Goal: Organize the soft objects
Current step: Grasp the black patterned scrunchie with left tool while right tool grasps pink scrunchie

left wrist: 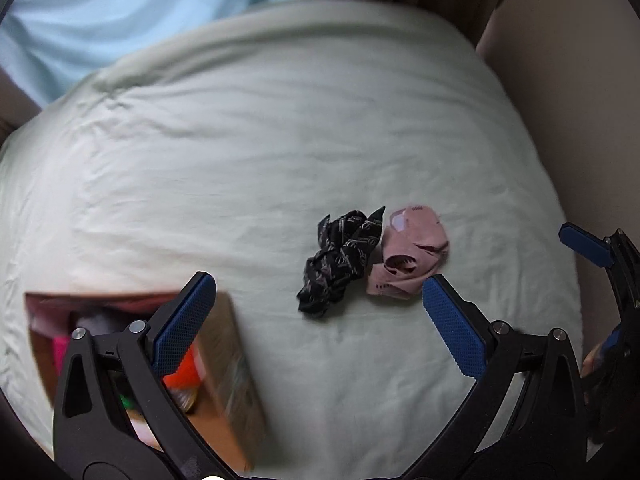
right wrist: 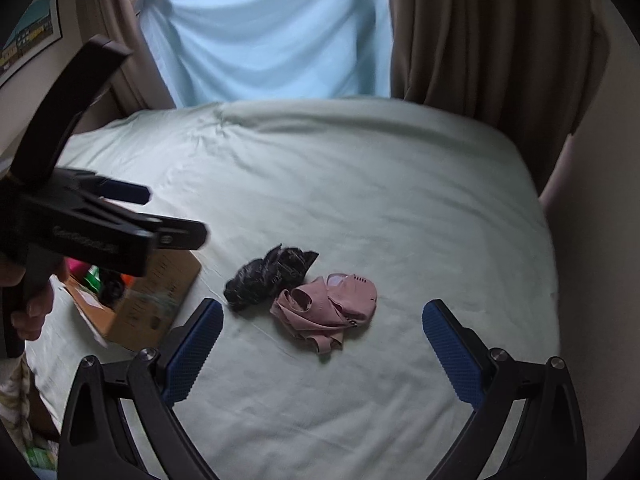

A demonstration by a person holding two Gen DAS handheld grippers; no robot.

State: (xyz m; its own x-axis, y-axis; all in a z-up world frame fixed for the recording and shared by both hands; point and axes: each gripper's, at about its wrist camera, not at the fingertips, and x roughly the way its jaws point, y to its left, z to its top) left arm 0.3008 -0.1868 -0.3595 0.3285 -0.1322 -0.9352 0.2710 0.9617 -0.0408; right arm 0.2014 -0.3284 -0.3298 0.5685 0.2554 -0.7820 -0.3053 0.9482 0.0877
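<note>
While both of my tools hover above the bed (right wrist: 360,184), my left gripper (left wrist: 318,300) has its blue pads spread wide and holds nothing. My right gripper (right wrist: 322,322) is likewise spread and empty. The crumpled black patterned cloth (right wrist: 268,276) lies on the pale green sheet, touching the pink garment (right wrist: 332,304) just to its right. An open cardboard box (right wrist: 152,300) sits left of the black cloth, near the bed's left edge, with bright pink, orange and green items inside. A hand (right wrist: 34,300) grips the left tool's handle. Behind the bed hang a light blue sheet (right wrist: 272,36) and brown curtains (right wrist: 472,40).
</note>
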